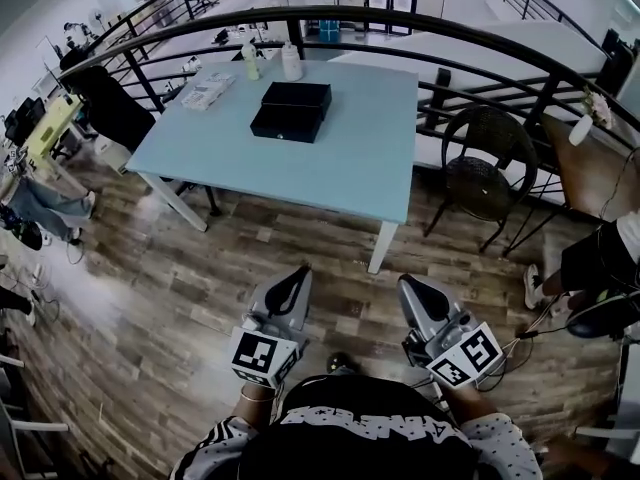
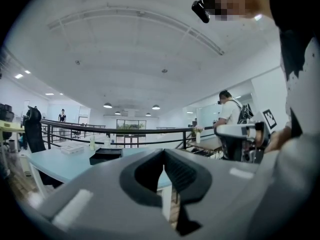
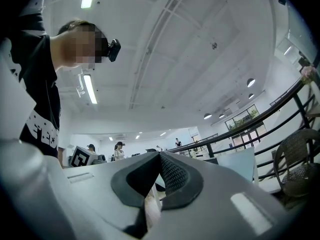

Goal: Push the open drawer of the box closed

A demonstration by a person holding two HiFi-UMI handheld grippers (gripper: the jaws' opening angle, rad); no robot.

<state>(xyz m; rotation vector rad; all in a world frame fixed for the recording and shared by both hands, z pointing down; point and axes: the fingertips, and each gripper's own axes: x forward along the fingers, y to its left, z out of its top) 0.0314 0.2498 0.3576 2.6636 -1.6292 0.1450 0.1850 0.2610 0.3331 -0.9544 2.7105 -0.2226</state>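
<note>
- The counter (image 1: 350,168) is a pale blue rectangle. We see its near edge running from the left corner down to the right corner, with white legs beneath it.
- A bare wooden floor (image 1: 200,258) lies between that near edge and us; this strip is the open room in front of the counter.
- A dark curved railing (image 1: 400,20) closes off the counter's far side and bends round its right side.
- A wicker chair (image 1: 487,163) stands just beside the counter's right edge, between counter and railing.
- The black box (image 1: 297,98) lies on the far half of the counter, left of centre, with bare blue surface on its near and right sides.
- Its drawer (image 1: 280,128) stands out from the body toward the near left.
- Two bottles (image 1: 291,61) stand at the far edge behind the box, and a flat white packet (image 1: 207,90) lies to its left.
- The left gripper (image 1: 298,278) is held low before our body over the floor. In its own view the jaws meet at their tips, empty.
- The right gripper (image 1: 410,288) is held level with it, a little to the right. Its jaws likewise rest tip to tip, empty.
- Both pairs of jaws point toward the counter and are well apart from the box, which lies ahead of them and slightly left.
</note>
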